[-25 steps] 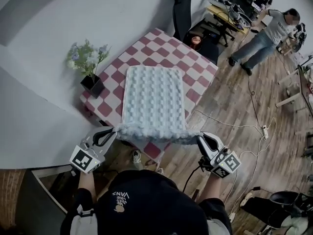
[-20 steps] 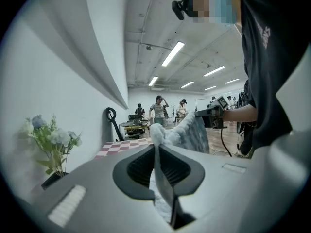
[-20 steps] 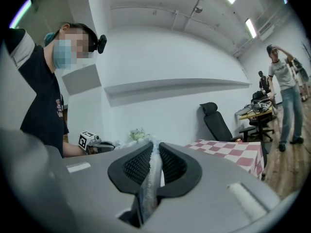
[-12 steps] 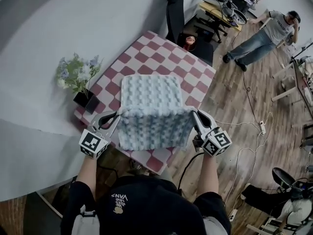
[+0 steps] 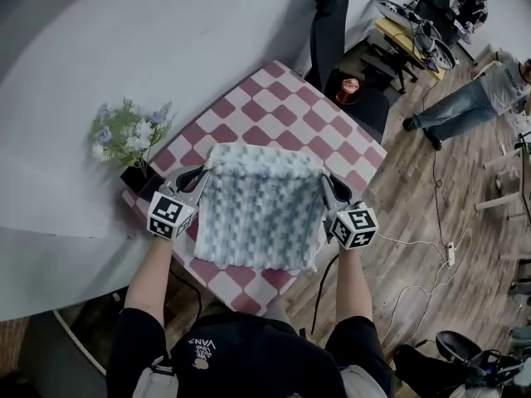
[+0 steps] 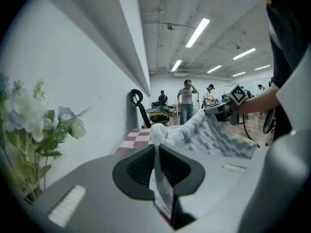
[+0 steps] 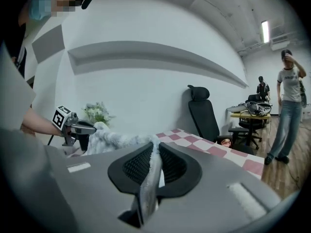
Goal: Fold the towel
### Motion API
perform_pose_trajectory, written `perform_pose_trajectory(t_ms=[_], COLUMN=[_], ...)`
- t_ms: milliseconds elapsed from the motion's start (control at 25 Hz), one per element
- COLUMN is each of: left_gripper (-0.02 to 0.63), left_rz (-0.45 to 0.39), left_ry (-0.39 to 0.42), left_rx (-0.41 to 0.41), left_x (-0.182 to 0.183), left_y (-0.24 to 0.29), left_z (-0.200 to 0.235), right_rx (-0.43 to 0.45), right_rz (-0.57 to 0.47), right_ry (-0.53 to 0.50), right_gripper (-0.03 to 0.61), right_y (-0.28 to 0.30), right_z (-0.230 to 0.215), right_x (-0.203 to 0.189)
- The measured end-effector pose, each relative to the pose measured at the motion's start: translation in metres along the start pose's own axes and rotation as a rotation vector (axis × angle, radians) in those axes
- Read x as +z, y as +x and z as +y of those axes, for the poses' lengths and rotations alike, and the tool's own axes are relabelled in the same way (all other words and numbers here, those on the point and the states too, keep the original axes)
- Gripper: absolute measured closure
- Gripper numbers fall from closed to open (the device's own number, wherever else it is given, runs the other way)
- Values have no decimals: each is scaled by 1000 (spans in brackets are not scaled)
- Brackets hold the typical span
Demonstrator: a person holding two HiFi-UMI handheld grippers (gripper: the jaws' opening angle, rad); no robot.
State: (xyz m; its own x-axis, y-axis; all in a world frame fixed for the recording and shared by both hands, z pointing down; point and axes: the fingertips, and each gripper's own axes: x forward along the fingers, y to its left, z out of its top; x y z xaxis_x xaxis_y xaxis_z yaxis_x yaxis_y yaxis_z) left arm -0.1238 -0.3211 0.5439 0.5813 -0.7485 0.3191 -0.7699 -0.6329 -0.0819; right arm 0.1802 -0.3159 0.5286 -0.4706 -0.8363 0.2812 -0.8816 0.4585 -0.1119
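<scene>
A pale blue bobbled towel [image 5: 259, 207] lies doubled over on the red-and-white checked table [image 5: 286, 110]. Its top layer stretches between my two grippers at the far edge of the fold. My left gripper [image 5: 197, 176] is shut on the towel's left corner [image 6: 163, 135], and my right gripper [image 5: 322, 182] is shut on the right corner [image 7: 154, 144]. In both gripper views the cloth runs pinched between the black pads [image 6: 141, 166] [image 7: 172, 166]. The towel [image 6: 214, 135] slopes from the left gripper toward the right one. The lower layer is mostly hidden under the top one.
A vase of pale flowers [image 5: 129, 135] stands at the table's left edge, close to my left gripper. A black office chair [image 5: 332, 23] sits behind the table's far corner. A person [image 5: 477, 98] stands on the wood floor at right, where cables [image 5: 431, 247] trail.
Both grippers carried the towel's near edge up off the table's front edge and forward over the towel, laying it as a second layer; they now sit lower, near the far edge.
</scene>
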Motion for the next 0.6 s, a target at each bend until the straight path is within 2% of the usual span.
perform_pose_trajectory(t_ms=[240, 360, 440, 600], left_gripper=[588, 582, 570, 509], left_rz=[139, 261, 328, 363], left_ry=[-88, -130, -139, -171], left_rx=[60, 72, 94, 155], left_x=[-37, -71, -91, -106], left_y=[59, 79, 87, 89], left_z=[27, 33, 37, 50], right_rx=[-38, -62, -99, -183], right_rz=[107, 187, 256, 355], right_ry=[4, 26, 52, 116], right_gripper=[538, 536, 514, 435], right_y=[60, 82, 91, 88], right_z=[-34, -44, -52, -67], right_x=[-31, -59, -79, -108])
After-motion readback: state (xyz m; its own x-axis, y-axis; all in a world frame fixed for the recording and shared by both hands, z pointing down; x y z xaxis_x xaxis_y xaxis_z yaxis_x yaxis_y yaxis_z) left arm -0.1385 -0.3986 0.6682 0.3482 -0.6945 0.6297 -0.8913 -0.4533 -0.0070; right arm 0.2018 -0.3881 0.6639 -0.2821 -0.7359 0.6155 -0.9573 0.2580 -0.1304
